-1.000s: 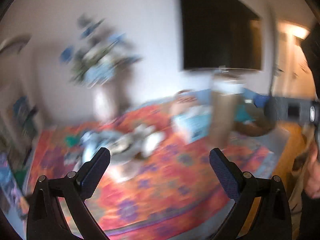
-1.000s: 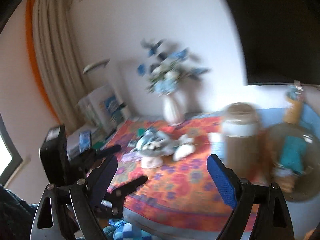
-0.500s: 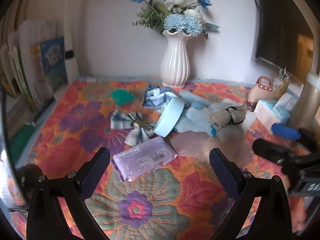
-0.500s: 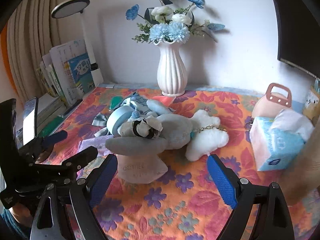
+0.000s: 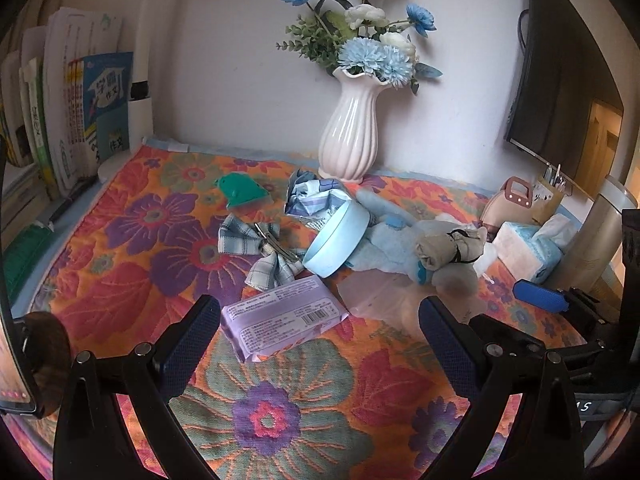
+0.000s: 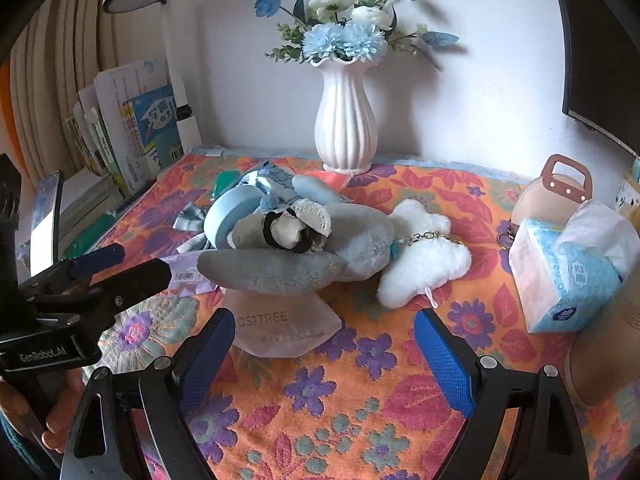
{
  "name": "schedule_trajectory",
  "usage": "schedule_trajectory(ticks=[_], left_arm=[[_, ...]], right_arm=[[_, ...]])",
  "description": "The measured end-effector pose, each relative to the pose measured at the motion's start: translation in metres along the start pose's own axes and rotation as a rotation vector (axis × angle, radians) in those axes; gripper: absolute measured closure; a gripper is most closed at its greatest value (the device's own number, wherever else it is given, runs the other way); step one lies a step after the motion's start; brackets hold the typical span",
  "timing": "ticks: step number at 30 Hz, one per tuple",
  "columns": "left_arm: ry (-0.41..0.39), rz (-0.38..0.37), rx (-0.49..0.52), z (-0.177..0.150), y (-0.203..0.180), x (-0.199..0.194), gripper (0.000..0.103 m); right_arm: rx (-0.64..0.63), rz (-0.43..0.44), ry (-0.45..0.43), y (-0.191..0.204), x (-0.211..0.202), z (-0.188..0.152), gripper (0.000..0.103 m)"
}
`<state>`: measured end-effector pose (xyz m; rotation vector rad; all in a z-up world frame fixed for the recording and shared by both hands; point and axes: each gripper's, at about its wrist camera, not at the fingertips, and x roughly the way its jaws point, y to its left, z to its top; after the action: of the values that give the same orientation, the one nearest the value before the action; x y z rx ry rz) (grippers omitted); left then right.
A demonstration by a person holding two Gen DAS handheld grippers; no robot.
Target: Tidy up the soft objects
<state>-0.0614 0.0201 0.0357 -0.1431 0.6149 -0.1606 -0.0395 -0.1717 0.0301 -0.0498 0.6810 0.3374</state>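
A pile of soft things lies mid-table on the floral cloth (image 6: 320, 392): a grey-blue plush (image 6: 320, 256), a white fluffy plush (image 6: 424, 256), rolled socks (image 6: 292, 228), a plaid bow (image 5: 256, 248) and crumpled blue-white fabric (image 5: 316, 196). A round light-blue tin (image 5: 336, 240) leans among them. A purple tissue pack (image 5: 284, 316) and a translucent pouch (image 6: 280, 328) lie in front. My left gripper (image 5: 320, 336) is open and empty, just short of the purple pack. My right gripper (image 6: 324, 348) is open and empty, just short of the pouch.
A white vase of blue flowers (image 6: 346, 128) stands at the back. Books (image 5: 80, 120) and a lamp stand at the left. A tissue box (image 6: 568, 272), a pink bag (image 6: 556, 196) and a tall beige container (image 5: 596, 236) stand at the right. A green object (image 5: 244, 190) lies behind the bow.
Both grippers swung from a blurred, higher view down to face the pile, then eased slightly closer. Both stayed open. Nothing on the table moved.
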Motion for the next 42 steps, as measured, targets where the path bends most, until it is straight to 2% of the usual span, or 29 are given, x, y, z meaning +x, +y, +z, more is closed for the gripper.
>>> schedule_trajectory(ticks=[42], left_arm=[[0.018, -0.017, -0.037, -0.0014, 0.0059, 0.0045, 0.003]], right_arm=[[-0.015, -0.01, 0.029, 0.0049, 0.0082, -0.0011, 0.011]])
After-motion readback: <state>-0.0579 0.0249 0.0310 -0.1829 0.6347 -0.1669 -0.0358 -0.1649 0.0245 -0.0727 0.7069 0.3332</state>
